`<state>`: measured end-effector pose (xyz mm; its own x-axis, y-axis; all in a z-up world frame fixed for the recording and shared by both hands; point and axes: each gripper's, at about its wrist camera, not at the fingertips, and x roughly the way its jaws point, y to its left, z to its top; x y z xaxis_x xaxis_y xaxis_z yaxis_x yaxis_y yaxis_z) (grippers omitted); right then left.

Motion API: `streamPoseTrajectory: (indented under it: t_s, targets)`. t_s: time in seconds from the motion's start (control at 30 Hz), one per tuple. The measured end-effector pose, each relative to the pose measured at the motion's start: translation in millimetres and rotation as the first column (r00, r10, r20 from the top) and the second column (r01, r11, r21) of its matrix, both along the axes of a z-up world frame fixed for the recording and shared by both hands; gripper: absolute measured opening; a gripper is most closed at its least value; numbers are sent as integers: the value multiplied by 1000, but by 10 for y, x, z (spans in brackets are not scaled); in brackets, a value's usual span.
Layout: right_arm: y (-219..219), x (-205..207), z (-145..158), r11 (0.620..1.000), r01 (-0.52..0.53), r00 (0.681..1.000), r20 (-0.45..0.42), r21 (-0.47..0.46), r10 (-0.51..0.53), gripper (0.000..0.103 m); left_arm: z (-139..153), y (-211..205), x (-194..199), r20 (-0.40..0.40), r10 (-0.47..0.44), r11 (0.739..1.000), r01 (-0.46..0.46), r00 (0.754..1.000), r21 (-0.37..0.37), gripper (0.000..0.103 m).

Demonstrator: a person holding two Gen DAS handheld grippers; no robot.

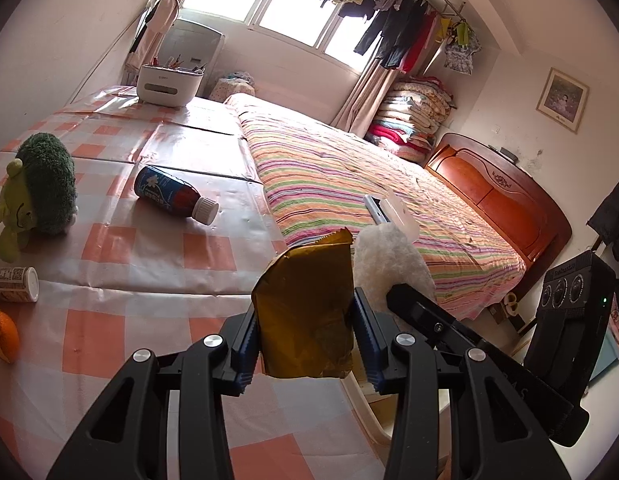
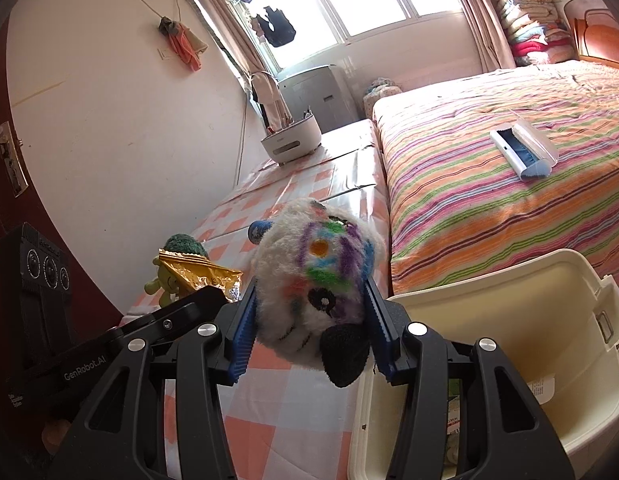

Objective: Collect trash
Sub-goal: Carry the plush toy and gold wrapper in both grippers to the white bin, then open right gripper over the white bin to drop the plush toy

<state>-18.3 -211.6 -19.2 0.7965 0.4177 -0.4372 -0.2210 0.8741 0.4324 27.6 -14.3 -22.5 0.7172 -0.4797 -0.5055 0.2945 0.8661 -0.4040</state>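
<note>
Left gripper (image 1: 305,320) jaws pinch a gold wrapper (image 1: 307,312); "GenRobot.AI"-marked right gripper (image 2: 311,330) jaws pinch a plush toy (image 2: 315,276)

The checked table (image 1: 149,248) holds a green plush toy (image 1: 41,196), a bottle (image 1: 173,196) on its side, a white jar (image 1: 13,284), orange peel (image 1: 5,336), and a white box (image 1: 169,84) far back.

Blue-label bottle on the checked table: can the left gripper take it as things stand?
Probably not yet. The left gripper is shut on the gold wrapper, so its jaws are occupied. The blue-label bottle lies on its side in the open on the checked table, with nothing between.
</note>
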Motion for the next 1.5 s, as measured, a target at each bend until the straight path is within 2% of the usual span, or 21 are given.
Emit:
streamPoseTrajectory:
  t_s: [0.4, 0.77, 0.97, 1.03, 1.17, 1.5]
  targets:
    - [-388, -96, 11, 992, 123, 992, -2, 4, -123, 49, 20, -292, -28, 1, -53, 998, 53, 999, 24, 41]
    - [-704, -211, -33, 966, 259, 966, -9, -21, -259, 51, 35, -506, -38, 1, -91, 995, 91, 996, 42, 41]
    - [-844, -271, -40, 955, 296, 955, -8, 3, -296, 53, 19, -621, -44, -2, -113, 992, 113, 994, 57, 41]
    - [-874, -291, -26, 952, 305, 952, -1, 15, -305, 55, 7, -657, -42, -5, -119, 991, 120, 993, 63, 41]
    - [-928, -338, 7, 943, 331, 943, 17, 38, -332, 64, -11, -724, -41, -12, -132, 988, 133, 991, 74, 41]
    - [-1025, -384, 32, 930, 357, 932, 36, 82, -361, 71, -4, -959, -19, -21, -179, 979, 180, 984, 93, 42]
